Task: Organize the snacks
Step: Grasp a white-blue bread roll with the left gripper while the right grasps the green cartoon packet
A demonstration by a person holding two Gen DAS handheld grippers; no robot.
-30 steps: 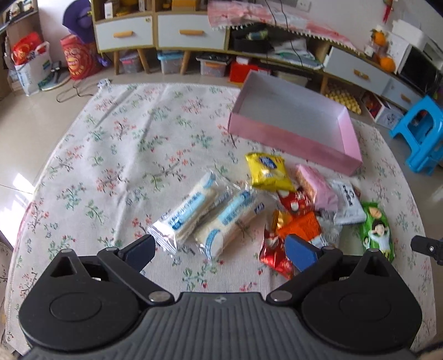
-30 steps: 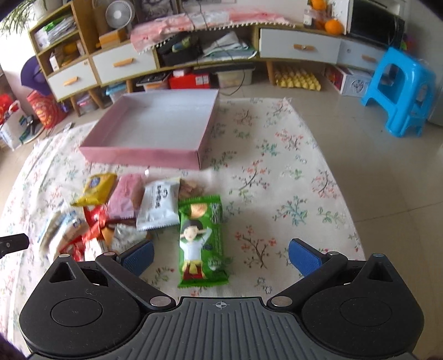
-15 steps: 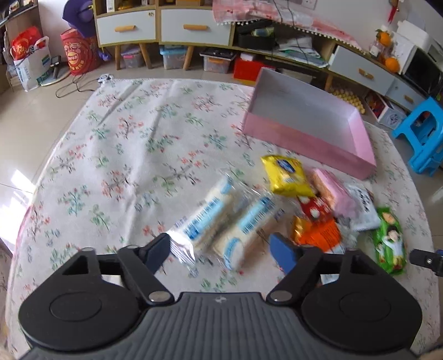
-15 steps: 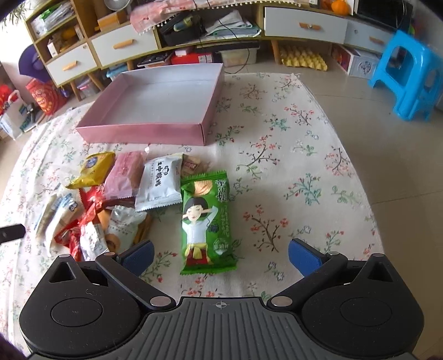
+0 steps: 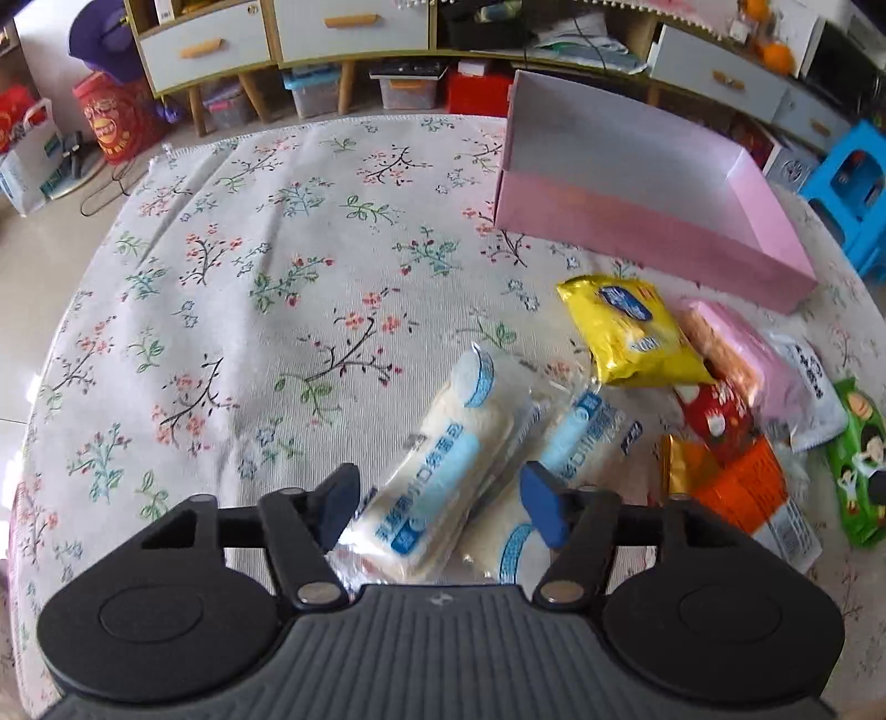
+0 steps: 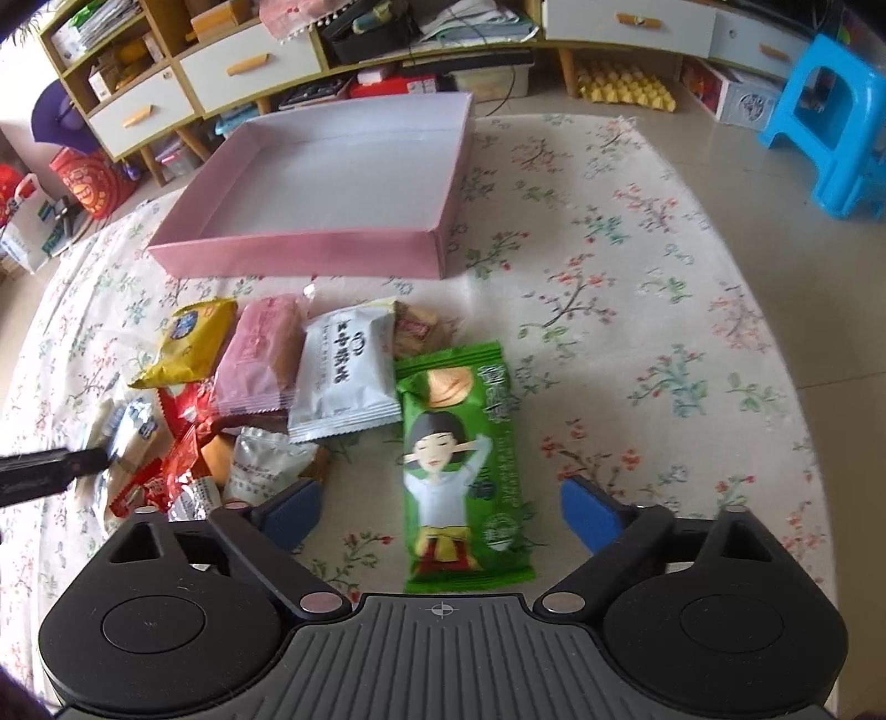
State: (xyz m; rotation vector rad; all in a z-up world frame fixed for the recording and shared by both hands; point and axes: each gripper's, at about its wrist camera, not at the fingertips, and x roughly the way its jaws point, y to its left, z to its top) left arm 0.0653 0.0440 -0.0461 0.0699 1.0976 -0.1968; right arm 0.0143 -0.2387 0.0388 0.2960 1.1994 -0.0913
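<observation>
An empty pink box [image 5: 653,221] [image 6: 310,255] stands on the floral cloth. A pile of snack packs lies in front of it: two white-blue cake packs [image 5: 443,454] [image 5: 559,459], a yellow bag [image 5: 631,332], a pink pack [image 5: 742,354], a white pack [image 6: 343,376] and a green pack [image 6: 459,465]. My left gripper [image 5: 443,507] is open, its fingers either side of the left cake pack, not clamped. My right gripper [image 6: 440,509] is open, straddling the lower part of the green pack.
Red and orange wrappers [image 5: 731,459] lie among the pile. A low cabinet with drawers [image 5: 332,27] runs behind the table. A blue stool [image 6: 830,122] stands on the floor at right. The table's left half [image 5: 221,277] is bare cloth.
My left gripper moved forward and down onto the left cake pack, jaws narrowing around it. My right gripper came forward over the green pack, jaws still wide.
</observation>
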